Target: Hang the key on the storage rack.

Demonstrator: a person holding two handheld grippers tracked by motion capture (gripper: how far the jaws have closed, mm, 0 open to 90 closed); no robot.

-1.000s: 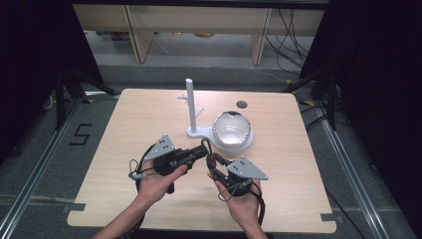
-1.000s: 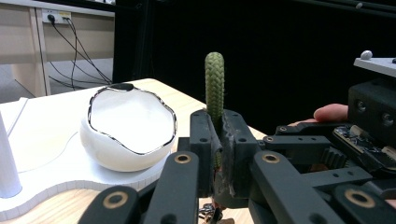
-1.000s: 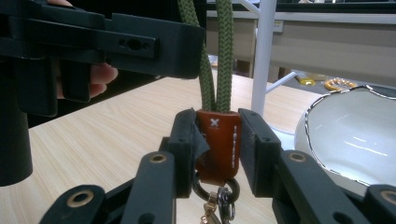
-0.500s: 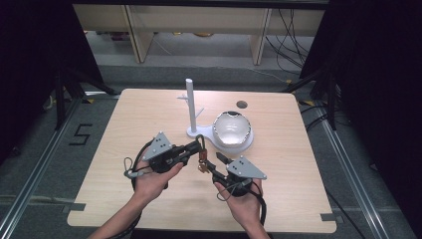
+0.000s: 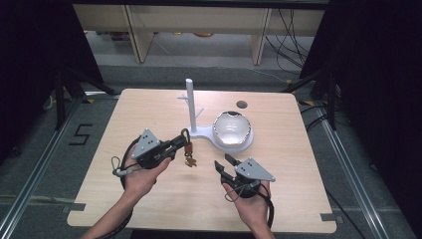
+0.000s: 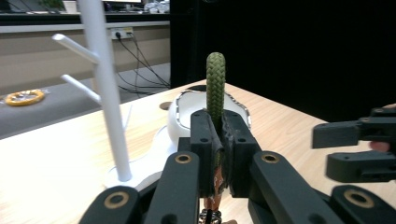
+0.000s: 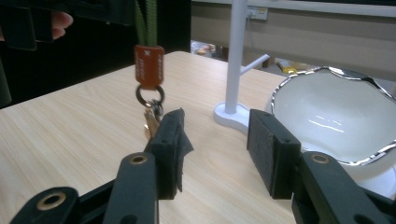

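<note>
My left gripper (image 5: 182, 143) is shut on the green braided loop (image 6: 215, 86) of a keychain. Its brown leather tag (image 7: 149, 66), ring and keys (image 7: 150, 120) hang below the jaws, just above the table (image 5: 149, 204). The keychain (image 5: 188, 153) dangles left of the white peg stand (image 5: 190, 107). My right gripper (image 7: 219, 149) stands open with nothing between its pads; its jaws have just been opening, then eased in slightly. In the high view the right gripper (image 5: 224, 164) is a little right of the keys and apart from them.
A white bowl (image 5: 231, 128) with a silver rim sits on the stand's base, right of the post. A dark round hole (image 5: 242, 104) marks the table's far side. Shelving and cables lie beyond the far edge.
The right gripper's jaws opened and let go of the keychain's lower end. The left gripper moved left with the keychain, away from the right gripper.
</note>
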